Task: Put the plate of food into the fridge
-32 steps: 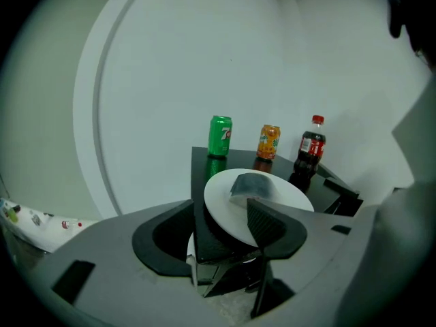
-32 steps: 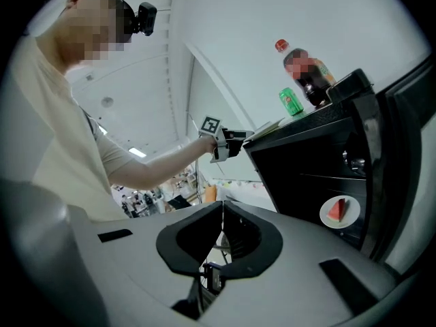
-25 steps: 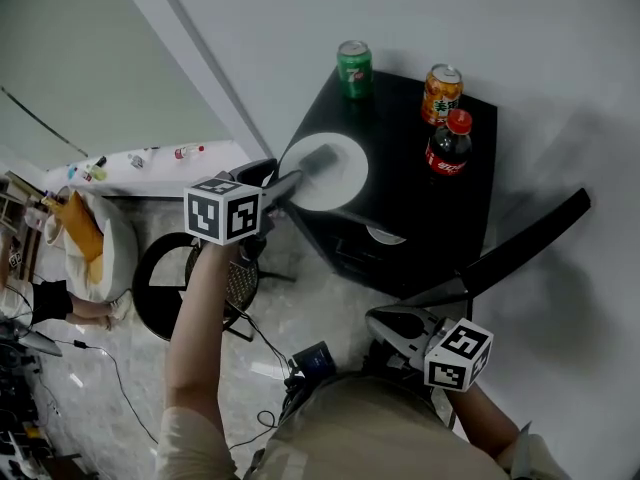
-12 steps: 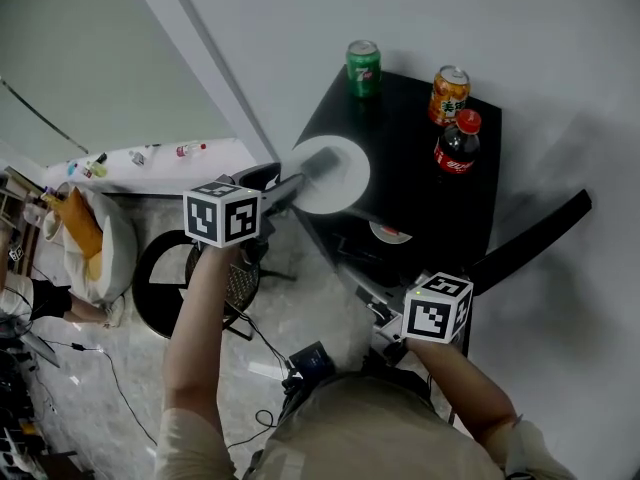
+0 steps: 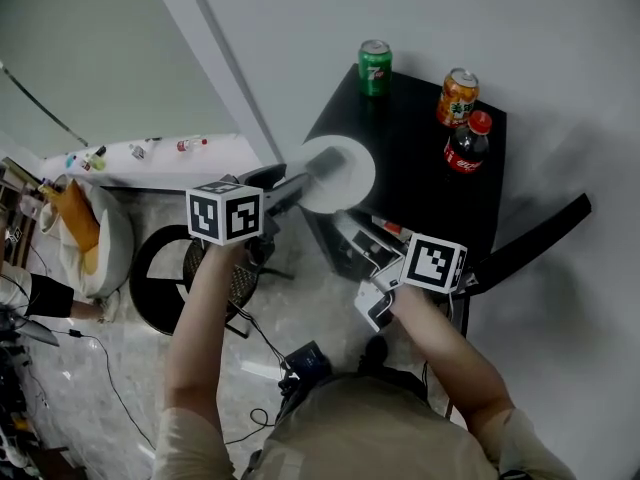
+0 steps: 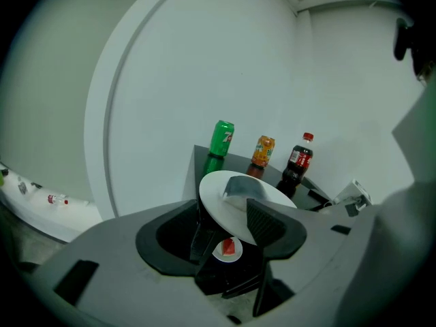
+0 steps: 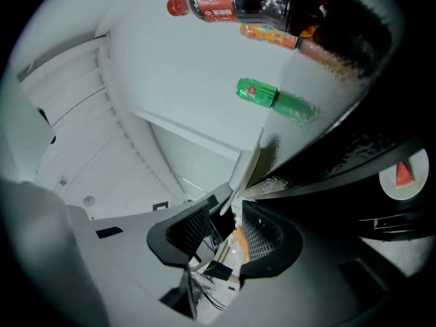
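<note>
My left gripper (image 5: pixel 300 184) (image 6: pixel 229 211) is shut on the rim of a white plate (image 5: pixel 345 173) (image 6: pixel 235 206) that carries a grey wedge-shaped piece (image 6: pixel 238 186). It holds the plate level at the front left corner of the black mini fridge (image 5: pixel 420 173). The fridge door (image 5: pixel 530 238) stands open to the right. Inside lies a small plate with a red piece of food (image 6: pixel 229 248) (image 7: pixel 403 176). My right gripper (image 5: pixel 375 300) (image 7: pixel 228 234) is open and empty, low in front of the fridge opening, below the held plate's edge (image 7: pixel 245 163).
On the fridge top stand a green can (image 5: pixel 375 66) (image 6: pixel 221 138), an orange can (image 5: pixel 460 96) (image 6: pixel 262 150) and a cola bottle (image 5: pixel 467 143) (image 6: pixel 298 161). A white wall runs behind. A round black stool (image 5: pixel 160 278), cables and a seated person (image 5: pixel 75 238) are on the floor at left.
My right gripper has risen from near my body up and left to the fridge's open front. The left gripper still holds the plate in about the same place.
</note>
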Demonstrator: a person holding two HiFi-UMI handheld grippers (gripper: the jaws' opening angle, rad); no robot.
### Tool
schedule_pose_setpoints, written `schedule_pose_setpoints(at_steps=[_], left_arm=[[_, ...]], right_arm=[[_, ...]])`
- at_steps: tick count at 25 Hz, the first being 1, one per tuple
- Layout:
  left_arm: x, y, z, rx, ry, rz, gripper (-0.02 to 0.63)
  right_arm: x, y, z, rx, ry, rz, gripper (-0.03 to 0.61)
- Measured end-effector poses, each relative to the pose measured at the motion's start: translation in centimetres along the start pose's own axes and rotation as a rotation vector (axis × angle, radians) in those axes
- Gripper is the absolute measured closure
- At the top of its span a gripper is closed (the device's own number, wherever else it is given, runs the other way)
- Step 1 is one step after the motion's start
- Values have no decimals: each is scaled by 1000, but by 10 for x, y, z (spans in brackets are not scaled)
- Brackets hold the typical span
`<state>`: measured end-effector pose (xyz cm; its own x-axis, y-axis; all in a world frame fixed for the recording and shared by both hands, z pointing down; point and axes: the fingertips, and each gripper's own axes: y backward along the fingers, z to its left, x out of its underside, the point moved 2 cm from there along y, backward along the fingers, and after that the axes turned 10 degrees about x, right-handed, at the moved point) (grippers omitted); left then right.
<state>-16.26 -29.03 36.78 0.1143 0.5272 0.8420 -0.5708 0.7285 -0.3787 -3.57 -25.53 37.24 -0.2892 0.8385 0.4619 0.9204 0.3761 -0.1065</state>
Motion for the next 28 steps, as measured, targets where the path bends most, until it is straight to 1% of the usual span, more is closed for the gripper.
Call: schedule_pose_setpoints(at_steps=[2, 6, 10, 12, 15, 18, 22, 25, 28], left_arm=[[2, 2, -2, 6, 9, -7, 382], [4, 3, -3, 10, 13, -10, 382], [6, 7, -4, 20, 23, -18, 382], [7, 9, -4, 25, 32, -26, 383], [12, 12, -4, 32, 50, -30, 394], [18, 15, -4, 52, 92, -45, 411], [26, 21, -1, 95, 176, -83, 465], [28, 25, -2, 134, 245, -133, 486], [29, 30, -6, 159, 282, -159, 491]], right_arm=[[-1, -4, -3, 21, -42, 5, 451], [-4, -10, -7, 44, -69, 0, 451], [-4, -13, -14, 92, -110, -13, 454], [-5, -16, -14, 85, -120, -11, 480], [-4, -18, -15, 81, -147, -8, 500], [-4, -19, -16, 76, -176, -13, 523], [-1, -16, -23, 114, -237, -8, 545], [3, -15, -23, 121, -286, -4, 545], [8, -13, -20, 110, -361, 4, 545]])
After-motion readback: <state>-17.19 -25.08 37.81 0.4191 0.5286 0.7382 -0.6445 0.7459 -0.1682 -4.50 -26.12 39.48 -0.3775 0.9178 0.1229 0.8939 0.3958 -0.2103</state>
